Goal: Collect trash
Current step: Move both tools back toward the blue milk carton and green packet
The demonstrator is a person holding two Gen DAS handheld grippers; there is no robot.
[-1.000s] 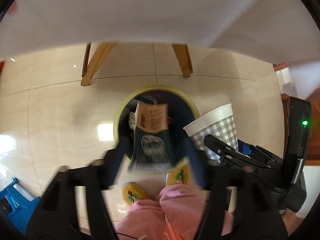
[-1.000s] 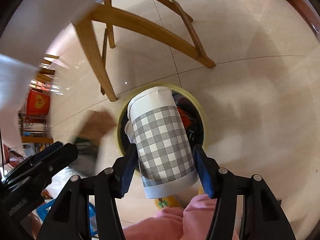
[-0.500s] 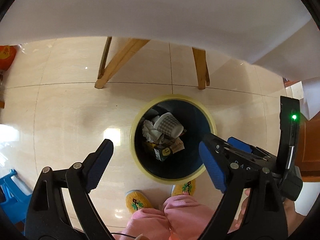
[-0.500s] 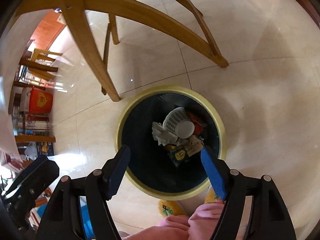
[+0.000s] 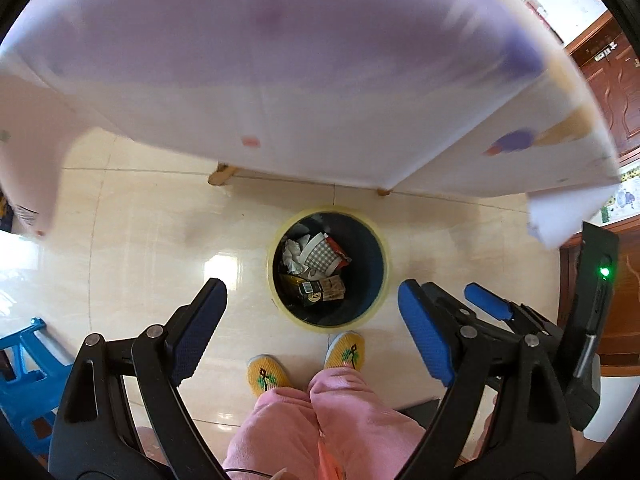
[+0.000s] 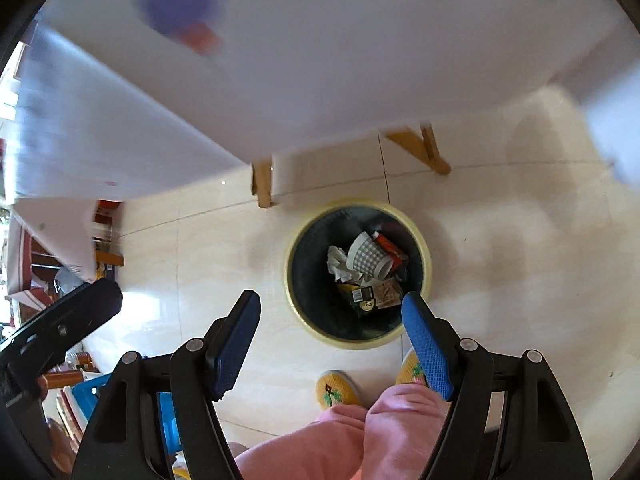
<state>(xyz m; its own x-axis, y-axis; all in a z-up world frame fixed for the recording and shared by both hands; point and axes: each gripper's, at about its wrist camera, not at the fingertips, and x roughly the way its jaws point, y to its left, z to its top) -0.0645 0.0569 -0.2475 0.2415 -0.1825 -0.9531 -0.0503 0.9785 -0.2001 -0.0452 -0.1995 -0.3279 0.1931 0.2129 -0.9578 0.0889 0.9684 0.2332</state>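
A round bin with a yellow rim (image 5: 276,240) (image 6: 425,248) stands on the tiled floor below me. Inside lie a checked paper cup (image 5: 320,255) (image 6: 366,257), crumpled tissue (image 5: 292,254) (image 6: 335,262), a dark carton (image 5: 316,290) (image 6: 370,295) and a red wrapper (image 5: 335,249) (image 6: 387,245). My left gripper (image 5: 312,328) hangs open high above the bin, nothing between its blue pads. My right gripper (image 6: 332,336) is open too and empty; it also shows at the right of the left wrist view (image 5: 486,306).
A table under a white cloth (image 5: 280,80) (image 6: 320,60) overhangs the far side, its wooden legs (image 6: 262,184) beside the bin. A person's pink trouser legs (image 5: 328,420) and yellow slippers (image 5: 346,350) stand just before the bin. A blue stool (image 5: 24,364) sits at left.
The carton and the checked cup dropped from my grippers into the bin. Both open grippers have since risen, so the bin looks smaller and the tablecloth fills more of the view.
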